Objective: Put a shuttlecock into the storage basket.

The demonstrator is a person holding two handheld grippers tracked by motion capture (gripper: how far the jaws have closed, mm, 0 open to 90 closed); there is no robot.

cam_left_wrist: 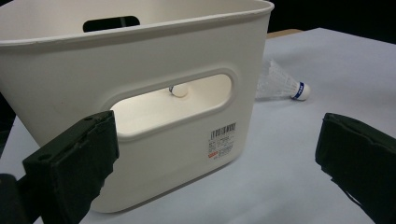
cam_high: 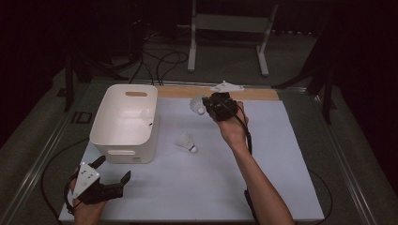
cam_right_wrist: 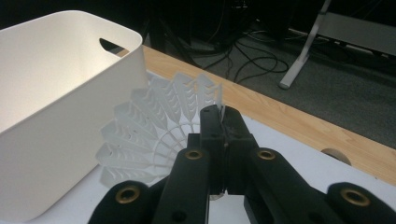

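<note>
Shuttlecock (cam_right_wrist: 154, 130), white with a lacy plastic skirt, sits pinched in right tool (cam_right_wrist: 223, 122).

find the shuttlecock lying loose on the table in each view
High view: loose shuttlecock at table centre, right of the white bin.
Left gripper view: upper right, past the bin's right corner.
Right gripper view: not in it.
Shared landmark: the white bin.
</note>
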